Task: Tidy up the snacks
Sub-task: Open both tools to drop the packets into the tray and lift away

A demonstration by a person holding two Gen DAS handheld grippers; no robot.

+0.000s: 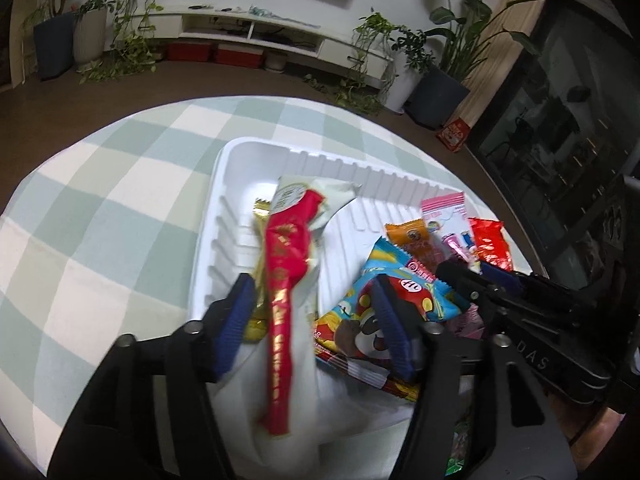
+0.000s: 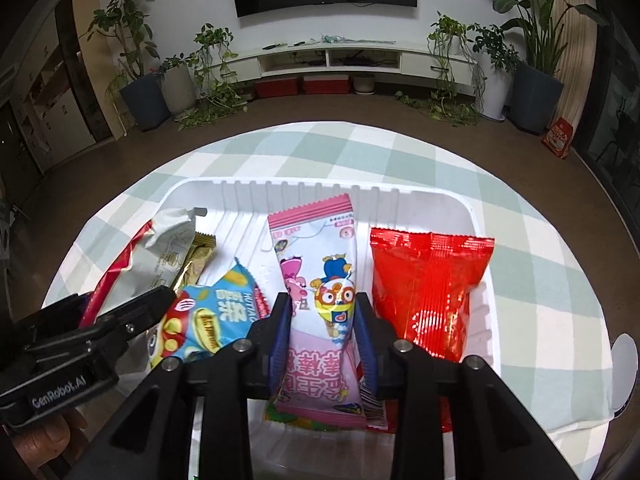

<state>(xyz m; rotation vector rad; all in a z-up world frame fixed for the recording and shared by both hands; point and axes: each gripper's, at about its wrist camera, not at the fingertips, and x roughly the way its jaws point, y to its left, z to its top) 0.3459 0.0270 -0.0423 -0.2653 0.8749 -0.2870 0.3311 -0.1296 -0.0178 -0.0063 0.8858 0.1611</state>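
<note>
A white ribbed tray (image 1: 248,148) (image 2: 280,180) on the checked tablecloth holds the snacks. My left gripper (image 1: 314,324) (image 2: 120,300) stands open over the tray's left side. A long red packet (image 1: 286,280) (image 2: 104,284) lies between its blue pads without being pressed, on a cream packet (image 1: 316,196) (image 2: 168,248) and beside a gold bar (image 1: 260,236) (image 2: 198,260). My right gripper (image 2: 323,320) (image 1: 474,270) is shut on a pink cartoon packet (image 2: 316,264) (image 1: 444,212) that rests in the tray. A red foil bag (image 2: 428,292) (image 1: 490,244) lies to its right and a blue-and-yellow packet (image 2: 224,312) (image 1: 394,264) to its left.
An orange packet (image 1: 408,236) lies among the snacks. The round table's green-and-white cloth (image 1: 120,200) (image 2: 540,240) surrounds the tray. A white round object (image 2: 624,372) sits at the table's right edge. Beyond are brown floor, potted plants and a white TV console (image 2: 328,56).
</note>
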